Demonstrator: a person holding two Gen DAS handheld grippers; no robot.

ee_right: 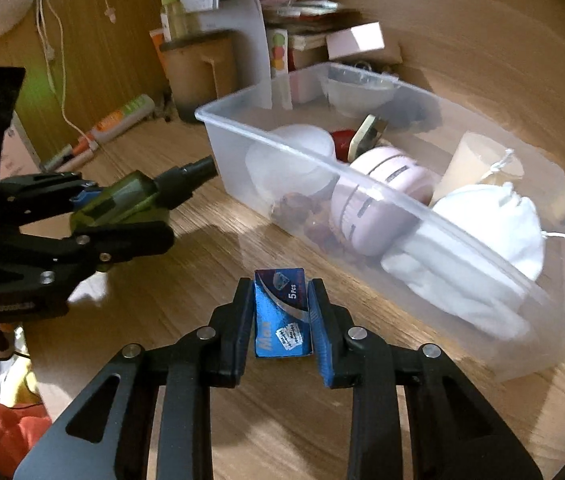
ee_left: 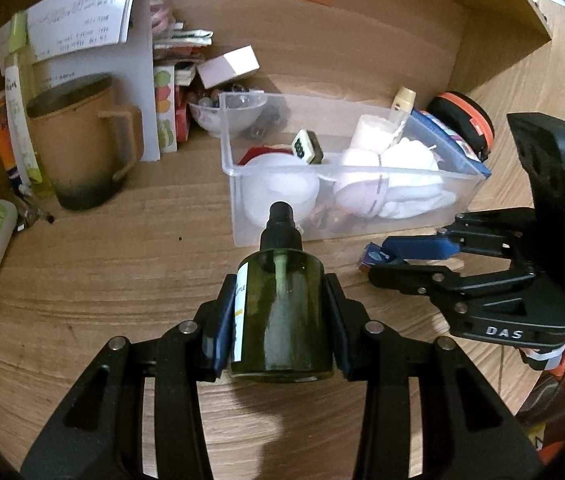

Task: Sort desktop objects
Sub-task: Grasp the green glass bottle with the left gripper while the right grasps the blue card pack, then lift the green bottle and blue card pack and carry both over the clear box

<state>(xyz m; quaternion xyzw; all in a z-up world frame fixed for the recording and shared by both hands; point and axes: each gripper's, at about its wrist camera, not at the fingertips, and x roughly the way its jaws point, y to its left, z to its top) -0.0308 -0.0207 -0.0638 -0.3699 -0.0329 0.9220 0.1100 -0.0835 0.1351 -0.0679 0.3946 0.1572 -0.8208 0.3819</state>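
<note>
Left hand-held gripper (ee_left: pixel 280 320) clamping green spray bottle (ee_left: pixel 282 312), right hand-held gripper (ee_right: pixel 282 312) clamping blue packet (ee_right: pixel 281 312), bin (ee_right: pixel 362 184) contents blurred

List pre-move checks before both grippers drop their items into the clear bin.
1. Left gripper clamped on green spray bottle: ok, both pads against its sides.
2. Right gripper clamped on blue blade box: ok.
3. Both items short of the clear bin: ok, neither is over its rim.
4. Free room in the bin: not ok, mostly filled by white cloth, pink case and white lid.
5. Grippers apart from each other: ok.
6. Spray cap tightly shut: cannot tell.
</note>
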